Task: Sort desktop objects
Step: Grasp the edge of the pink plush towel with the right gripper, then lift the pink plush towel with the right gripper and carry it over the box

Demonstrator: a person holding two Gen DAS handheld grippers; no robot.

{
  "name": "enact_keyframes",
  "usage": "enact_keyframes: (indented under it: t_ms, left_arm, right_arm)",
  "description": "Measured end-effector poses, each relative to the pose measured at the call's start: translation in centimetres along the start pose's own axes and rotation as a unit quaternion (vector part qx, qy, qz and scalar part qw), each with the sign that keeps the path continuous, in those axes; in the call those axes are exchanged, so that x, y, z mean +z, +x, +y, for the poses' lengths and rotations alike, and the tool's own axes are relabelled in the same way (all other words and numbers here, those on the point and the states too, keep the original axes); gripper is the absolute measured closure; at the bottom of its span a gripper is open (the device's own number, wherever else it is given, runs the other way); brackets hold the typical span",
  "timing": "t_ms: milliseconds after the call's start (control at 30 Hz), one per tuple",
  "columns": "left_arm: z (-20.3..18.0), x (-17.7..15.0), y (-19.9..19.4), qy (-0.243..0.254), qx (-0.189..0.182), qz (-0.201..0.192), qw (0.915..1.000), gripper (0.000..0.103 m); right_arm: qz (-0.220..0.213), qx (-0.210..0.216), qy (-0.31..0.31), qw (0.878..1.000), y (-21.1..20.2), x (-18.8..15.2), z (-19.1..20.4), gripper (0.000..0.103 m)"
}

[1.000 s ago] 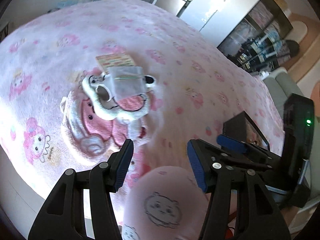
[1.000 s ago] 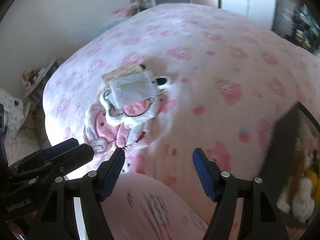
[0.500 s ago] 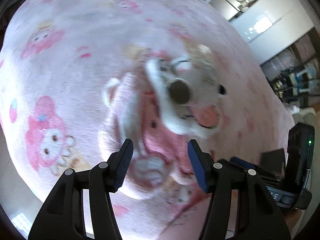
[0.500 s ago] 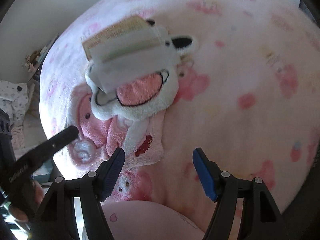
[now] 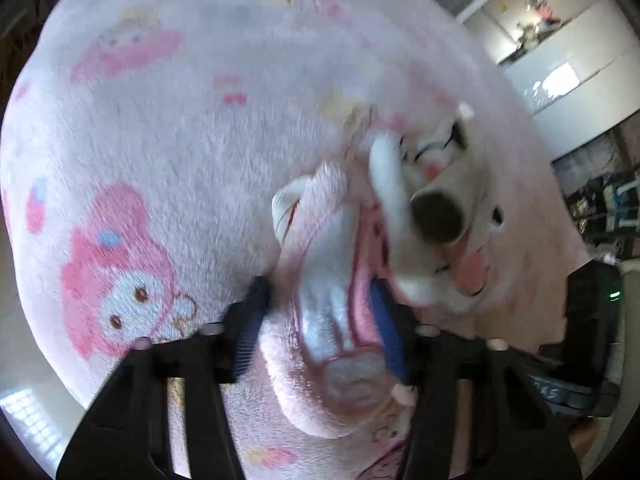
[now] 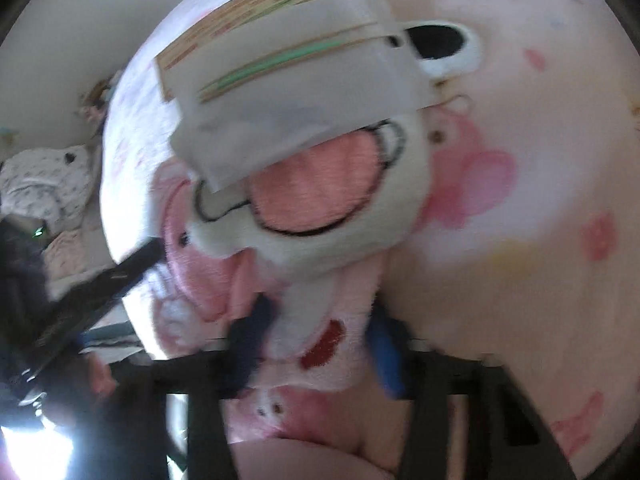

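Note:
A pink plush piece point(image 5: 324, 320) with white patches lies on the pink cartoon blanket point(image 5: 168, 128). My left gripper point(image 5: 320, 320) has its jaws closing on one edge of it, the blue pads point(image 5: 256, 316) pressing into the fluff. My right gripper point(image 6: 320, 340) is closing on another edge of the same pink plush point(image 6: 324, 344), which is bunched between its pads point(image 6: 384, 352). A white plush point(image 6: 320, 236) with a pink oval rests on top, bearing a white packet point(image 6: 304, 92) and a printed card point(image 6: 240, 16). The view is blurred.
The blanket point(image 6: 520, 160) covers the whole surface and drops off at the near edge. White cabinets point(image 5: 560, 64) and dark shelves point(image 5: 604, 200) stand beyond it. A spotted cloth point(image 6: 44, 184) lies low at the left. A person's pink-clad leg point(image 6: 320, 460) is just below.
Both grippers have come down from above the blanket onto the pink plush. Their jaws, wide open before, have narrowed around its edges.

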State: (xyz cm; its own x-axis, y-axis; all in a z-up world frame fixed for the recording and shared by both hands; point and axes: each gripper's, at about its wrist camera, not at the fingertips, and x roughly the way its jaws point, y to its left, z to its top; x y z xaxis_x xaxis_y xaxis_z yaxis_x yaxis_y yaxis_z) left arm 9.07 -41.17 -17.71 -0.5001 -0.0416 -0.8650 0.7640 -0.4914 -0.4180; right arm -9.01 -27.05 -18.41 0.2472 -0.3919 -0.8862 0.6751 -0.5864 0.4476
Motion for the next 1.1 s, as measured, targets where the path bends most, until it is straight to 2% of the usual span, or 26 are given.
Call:
enact_keyframes:
  t_ms: [33, 67, 133, 267, 333, 400, 467, 500, 567, 633, 733, 833, 900, 933, 967, 1033, 1100]
  left_arm:
    - [-0.3, -0.3, -0.2, 0.007, -0.003, 0.000, 1.0000, 0.071]
    - [-0.6, -0.5, -0.5, 0.012, -0.013, 0.002, 0.9998, 0.079]
    - [-1.3, -1.1, -1.3, 0.020, -0.048, 0.016, 0.9985, 0.082]
    - [-2.9, -2.7, -2.2, 0.046, -0.092, 0.056, 0.9932, 0.082]
    - [-3.2, -3.4, -2.6, 0.052, -0.098, 0.069, 0.9914, 0.081]
    - [-3.0, -3.7, -3.1, 0.054, -0.091, 0.065, 0.9922, 0.074]
    - [-2.4, -3.3, -3.0, 0.049, -0.094, 0.060, 0.9926, 0.054]
    - [-2.2, -2.7, -2.5, 0.042, -0.091, 0.061, 0.9931, 0.053]
    - [-1.9, -2.0, -1.7, 0.043, -0.090, 0.060, 0.9932, 0.050]
    - [-1.9, -1.7, -0.4, 0.042, -0.079, 0.066, 0.9938, 0.048]
    - [-0.9, -1.3, 0.9, 0.029, -0.072, 0.082, 0.9936, 0.047]
    - [-0.8, -1.9, 1.5, 0.032, -0.070, 0.078, 0.9940, 0.050]
    - [-1.1, -2.2, 1.3, 0.039, -0.069, 0.075, 0.9940, 0.068]
    - [-1.3, -2.4, 1.2, 0.039, -0.081, 0.081, 0.9927, 0.079]
    - [-1.5, -2.5, 0.9, 0.038, -0.095, 0.084, 0.9913, 0.084]
    - [-2.5, -2.7, -0.3, 0.049, -0.094, 0.071, 0.9918, 0.085]
    - [-3.9, -2.9, -2.1, 0.070, -0.096, 0.056, 0.9914, 0.086]
  right_arm:
    - [-0.003, 0.002, -0.003, 1.000, -0.2, -0.2, 0.2, 0.085]
    - [-0.013, 0.004, -0.009, 1.000, -0.7, -0.6, 0.5, 0.089]
    - [-0.027, 0.018, -0.011, 0.999, -1.7, -1.5, 0.9, 0.091]
    - [-0.050, 0.036, -0.022, 0.998, -4.5, -3.9, 2.0, 0.092]
    - [-0.049, 0.034, -0.021, 0.998, -5.6, -5.2, 2.1, 0.092]
    - [-0.044, 0.036, -0.009, 0.998, -6.2, -6.1, 1.6, 0.092]
    - [-0.037, 0.031, 0.009, 0.999, -6.2, -6.1, 0.6, 0.088]
    - [-0.034, 0.029, 0.016, 0.999, -6.1, -5.9, 0.3, 0.086]
    - [-0.027, 0.016, 0.036, 0.999, -4.7, -4.7, -1.0, 0.067]
    - [-0.036, 0.006, 0.037, 0.999, -4.2, -4.1, -0.9, 0.053]
    - [-0.028, -0.006, 0.035, 0.999, -2.4, -3.0, -0.6, 0.049]
    - [0.003, -0.004, 0.047, 0.999, 0.4, -1.9, -1.2, 0.049]
    - [-0.003, 0.018, 0.052, 0.998, 0.5, -1.6, -1.4, 0.055]
    - [-0.012, 0.028, 0.049, 0.998, 0.2, -1.5, -1.3, 0.073]
    - [-0.016, 0.045, 0.045, 0.998, 0.0, -1.6, -0.9, 0.087]
    - [-0.029, 0.061, 0.042, 0.997, -0.6, -2.0, -0.2, 0.091]
    - [-0.048, 0.058, 0.032, 0.997, -1.8, -2.3, 1.0, 0.092]
